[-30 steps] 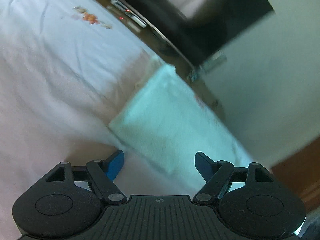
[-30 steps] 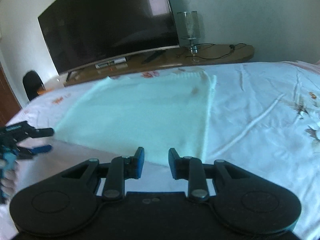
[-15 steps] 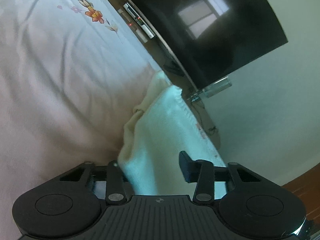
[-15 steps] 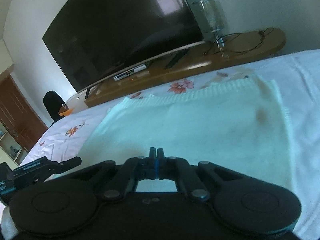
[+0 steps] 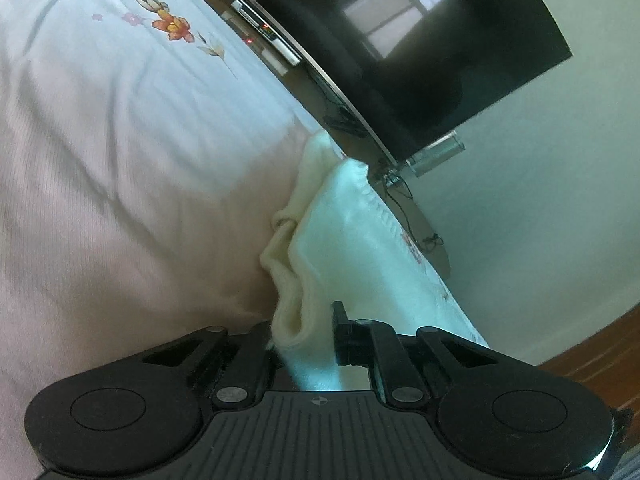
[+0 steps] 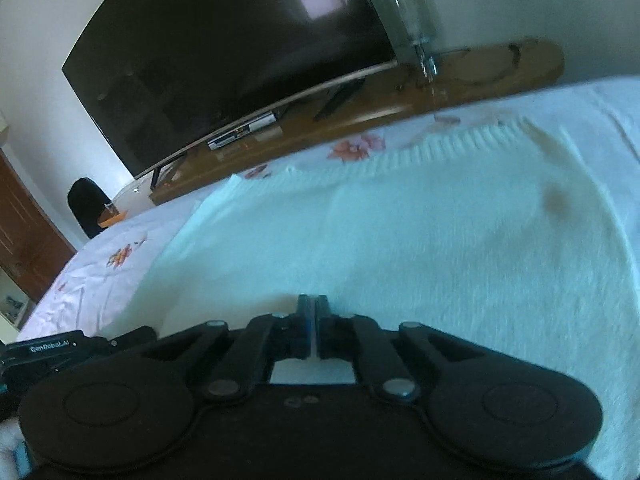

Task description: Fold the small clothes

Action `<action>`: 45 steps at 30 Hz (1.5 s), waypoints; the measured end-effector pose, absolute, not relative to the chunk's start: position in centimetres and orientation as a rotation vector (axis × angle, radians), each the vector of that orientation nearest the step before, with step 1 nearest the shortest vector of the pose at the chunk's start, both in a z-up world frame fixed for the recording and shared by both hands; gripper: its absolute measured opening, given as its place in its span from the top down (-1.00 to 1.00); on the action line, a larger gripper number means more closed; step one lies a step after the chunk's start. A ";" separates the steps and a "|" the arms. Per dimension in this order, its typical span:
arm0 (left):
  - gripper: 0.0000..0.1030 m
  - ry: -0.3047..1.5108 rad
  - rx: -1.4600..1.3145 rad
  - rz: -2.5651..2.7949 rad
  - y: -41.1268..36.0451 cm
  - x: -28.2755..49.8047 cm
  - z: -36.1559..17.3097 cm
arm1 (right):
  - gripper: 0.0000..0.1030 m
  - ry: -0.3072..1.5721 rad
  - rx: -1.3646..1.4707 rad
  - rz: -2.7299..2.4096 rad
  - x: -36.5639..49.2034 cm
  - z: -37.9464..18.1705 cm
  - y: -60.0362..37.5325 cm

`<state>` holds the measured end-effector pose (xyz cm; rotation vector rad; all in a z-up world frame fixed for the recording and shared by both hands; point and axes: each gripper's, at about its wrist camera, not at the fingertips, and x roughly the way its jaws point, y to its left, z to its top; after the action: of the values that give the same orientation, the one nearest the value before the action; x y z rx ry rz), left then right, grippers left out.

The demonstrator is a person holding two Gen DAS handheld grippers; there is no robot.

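A pale mint knitted garment [image 6: 420, 232] lies spread on the bed, ribbed hem at the far side and a small brown stain [image 6: 554, 200] near its right edge. In the left wrist view my left gripper [image 5: 304, 324] is shut on the garment's bunched near edge [image 5: 296, 292], which lifts off the sheet. My right gripper [image 6: 312, 308] has its fingers pressed together at the garment's near edge; the pinched cloth is hidden by the fingers. The left gripper also shows in the right wrist view [image 6: 60, 352] at lower left.
The bed has a white flowered sheet [image 5: 120, 140]. Beyond its far edge stands a wooden TV bench [image 6: 400, 96] with a large dark TV [image 6: 240, 48], a set-top box [image 6: 240, 128] and a glass lamp [image 6: 412, 20]. A dark chair [image 6: 86, 208] stands far left.
Both grippers moved forward onto the garment's near edge and closed from open. The left one has gathered and raised the edge; the right view has tipped up and closer.
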<state>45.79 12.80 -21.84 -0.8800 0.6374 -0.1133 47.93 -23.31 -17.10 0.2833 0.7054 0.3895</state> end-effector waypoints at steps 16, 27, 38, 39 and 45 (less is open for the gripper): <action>0.86 0.617 -0.363 -0.512 0.5 49.3 -9.7 | 0.85 0.620 0.552 0.285 46.6 -15.5 -31.1; -0.02 0.846 -0.010 -0.670 -14.3 47.0 -12.5 | 0.53 0.530 0.678 0.160 42.3 -13.4 -42.9; -0.40 0.813 -0.180 -0.339 -3.0 52.9 -13.0 | 0.29 0.626 0.645 0.331 44.5 -14.3 -40.5; -0.40 0.819 -0.189 -0.345 -2.8 52.7 -13.7 | 0.29 0.637 0.631 0.326 44.8 -14.5 -40.1; -0.40 0.837 -0.244 -0.338 -2.4 53.0 -15.9 | 0.28 0.717 0.602 0.335 46.3 -16.2 -38.6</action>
<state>53.00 -2.44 -15.94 -0.2441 0.8368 -0.3383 46.33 -38.65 -16.20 0.6016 0.7172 0.3349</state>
